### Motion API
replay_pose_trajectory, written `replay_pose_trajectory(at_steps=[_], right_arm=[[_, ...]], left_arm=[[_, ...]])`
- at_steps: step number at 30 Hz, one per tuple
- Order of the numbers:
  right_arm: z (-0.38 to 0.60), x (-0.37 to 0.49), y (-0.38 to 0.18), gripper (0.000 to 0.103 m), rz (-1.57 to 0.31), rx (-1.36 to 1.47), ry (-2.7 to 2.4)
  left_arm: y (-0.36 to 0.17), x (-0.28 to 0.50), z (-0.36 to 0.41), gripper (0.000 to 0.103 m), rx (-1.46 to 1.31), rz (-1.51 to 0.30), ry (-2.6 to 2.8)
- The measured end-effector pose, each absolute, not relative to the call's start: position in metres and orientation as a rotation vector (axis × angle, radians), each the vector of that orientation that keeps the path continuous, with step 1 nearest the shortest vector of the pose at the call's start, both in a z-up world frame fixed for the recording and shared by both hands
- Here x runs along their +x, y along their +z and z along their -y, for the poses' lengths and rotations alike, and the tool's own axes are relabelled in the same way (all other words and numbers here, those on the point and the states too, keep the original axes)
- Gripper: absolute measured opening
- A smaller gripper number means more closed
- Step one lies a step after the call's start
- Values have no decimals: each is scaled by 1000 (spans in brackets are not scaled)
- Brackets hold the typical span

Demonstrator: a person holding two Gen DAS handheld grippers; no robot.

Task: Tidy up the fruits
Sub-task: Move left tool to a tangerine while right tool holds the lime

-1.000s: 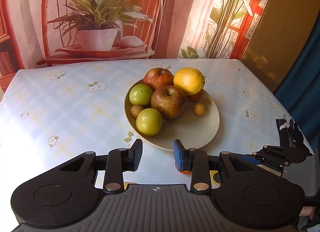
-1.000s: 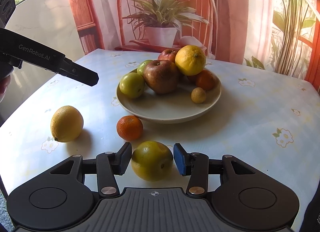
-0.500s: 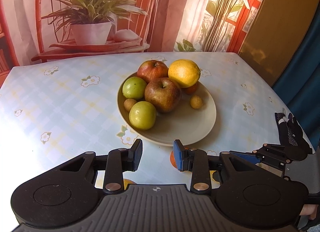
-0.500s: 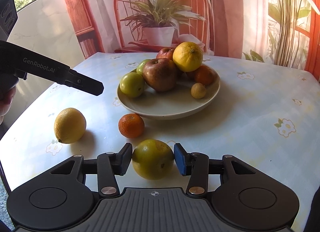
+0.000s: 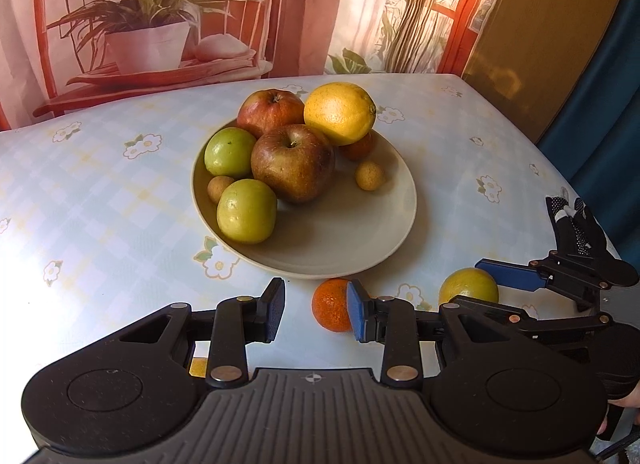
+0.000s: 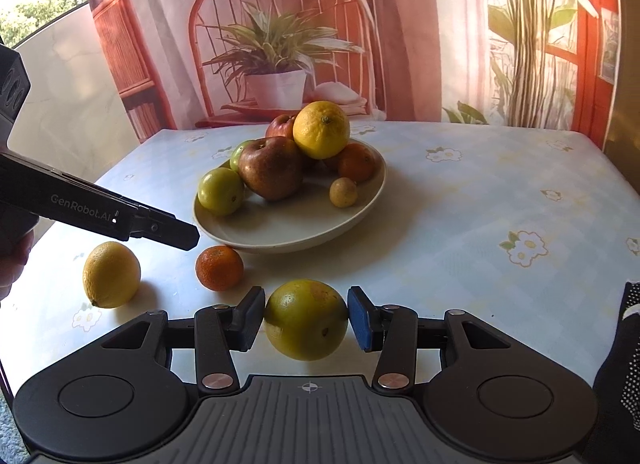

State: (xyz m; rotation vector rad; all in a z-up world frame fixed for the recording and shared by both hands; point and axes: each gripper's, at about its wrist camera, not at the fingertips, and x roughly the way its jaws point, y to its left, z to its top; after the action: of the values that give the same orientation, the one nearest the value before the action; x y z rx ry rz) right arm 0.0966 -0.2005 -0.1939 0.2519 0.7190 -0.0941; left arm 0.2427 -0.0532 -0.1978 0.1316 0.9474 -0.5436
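A beige plate (image 5: 340, 240) (image 6: 280, 238) holds red-brown apples, green apples, a large yellow citrus (image 5: 339, 112), a mandarin and small tan fruits. On the cloth in front of it lie a loose mandarin (image 5: 330, 306) (image 6: 219, 267) and a lemon (image 6: 111, 274). My right gripper (image 6: 306, 318) is shut on a yellow-green citrus (image 6: 306, 320) (image 5: 468, 287) low over the table, both pads against its sides. My left gripper (image 5: 316, 316) (image 6: 188, 235) hovers above the loose mandarin and lemon with a small gap between its fingers and nothing in it.
The table wears a pale blue flowered cloth (image 5: 100, 191). A printed backdrop of a chair and potted plant (image 6: 276, 63) hangs behind it. A gloved hand (image 5: 576, 223) holds the right gripper at the table's right edge.
The left gripper has come forward and lower, so the plate looks larger and the loose mandarin shows by its right finger. The right gripper's pads have settled on the yellow-green citrus.
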Motion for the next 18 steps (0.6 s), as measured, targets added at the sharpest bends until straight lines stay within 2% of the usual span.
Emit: replay_pose_trajectory(at_steps=[18], right_arm=[[210, 83, -206, 42, -710, 323, -127]], left_arm=[[-217, 241, 81, 38, 171, -974, -588]])
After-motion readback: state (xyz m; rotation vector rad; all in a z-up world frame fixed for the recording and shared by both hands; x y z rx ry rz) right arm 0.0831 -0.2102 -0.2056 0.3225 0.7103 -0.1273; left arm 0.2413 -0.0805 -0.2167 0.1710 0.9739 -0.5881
